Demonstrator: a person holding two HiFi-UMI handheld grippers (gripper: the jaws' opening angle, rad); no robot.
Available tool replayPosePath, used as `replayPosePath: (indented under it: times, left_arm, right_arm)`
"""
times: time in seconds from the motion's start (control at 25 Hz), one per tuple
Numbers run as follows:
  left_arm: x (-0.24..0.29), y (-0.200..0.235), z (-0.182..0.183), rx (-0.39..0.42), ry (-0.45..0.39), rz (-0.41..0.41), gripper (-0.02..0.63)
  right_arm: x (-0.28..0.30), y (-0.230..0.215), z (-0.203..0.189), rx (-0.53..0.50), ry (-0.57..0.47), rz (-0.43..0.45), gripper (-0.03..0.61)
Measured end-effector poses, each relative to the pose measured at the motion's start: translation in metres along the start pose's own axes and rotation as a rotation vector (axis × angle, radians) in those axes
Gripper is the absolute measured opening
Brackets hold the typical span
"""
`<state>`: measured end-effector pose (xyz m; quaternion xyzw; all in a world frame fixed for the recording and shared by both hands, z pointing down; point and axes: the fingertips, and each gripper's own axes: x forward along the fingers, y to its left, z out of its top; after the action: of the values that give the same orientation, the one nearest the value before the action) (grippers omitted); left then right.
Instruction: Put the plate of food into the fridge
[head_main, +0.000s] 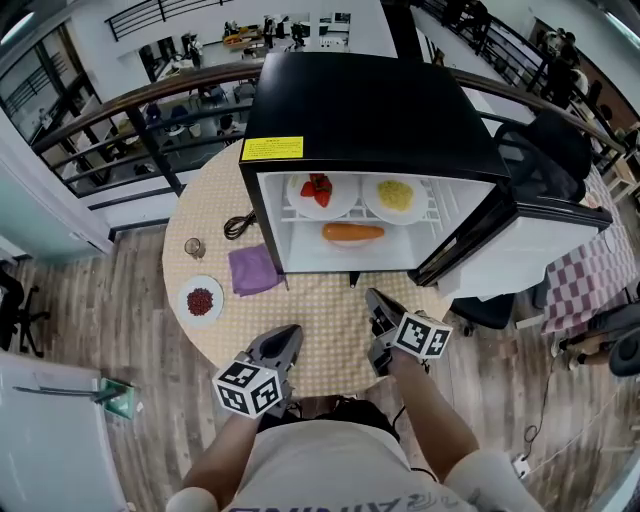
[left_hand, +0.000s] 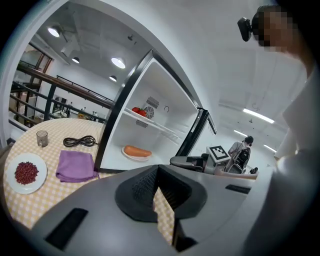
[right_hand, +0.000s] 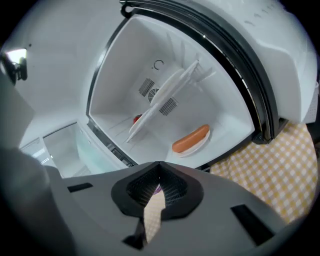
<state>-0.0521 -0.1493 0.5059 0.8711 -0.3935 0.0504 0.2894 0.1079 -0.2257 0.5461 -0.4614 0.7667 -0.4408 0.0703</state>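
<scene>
Plate with orange sausage-shaped food (head_main: 352, 234) low inside open fridge (head_main: 370, 110); plate of red beans (head_main: 200, 300) out on desk (head_main: 330, 320) beside purple cloth (head_main: 253, 269). Left gripper (head_main: 290, 335) and right gripper (head_main: 377, 303) each clamped together, empty, above desk's near edge.

Bright, even light in all views. The fridge (head_main: 370, 110) interior is near blown-out white in the right gripper view. Ceiling lamps (left_hand: 118, 62) left of the fridge flare slightly. Heavy fisheye bending, black vignetted corners, soft near foreground.
</scene>
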Motion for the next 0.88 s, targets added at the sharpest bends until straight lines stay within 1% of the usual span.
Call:
replayPosePath:
  times: [0.16,0.4,0.6,0.72,0.88]
  left_arm:
    - [0.002,-0.009,0.01,0.024,-0.016,-0.014,0.003]
    - [0.003,-0.016,0.028,0.049,-0.049,-0.022,0.003]
    - [0.003,-0.024,0.044,0.097,-0.075,-0.033,0.003]
    - [0.002,-0.027,0.051,0.115,-0.087,-0.037,0.003]
    - [0.0,-0.027,0.056,0.125,-0.093,-0.04,0.003]
  right_arm:
    - [-0.025,0.023,0.001,-0.109,-0.031,0.012,0.021]
    - [-0.056,0.052,0.014,-0.188,-0.093,0.037,0.02]
    - [-0.07,0.073,0.03,-0.28,-0.143,0.042,0.02]
    - [-0.072,0.08,0.033,-0.311,-0.157,0.044,0.02]
    - [-0.069,0.084,0.033,-0.31,-0.158,0.047,0.02]
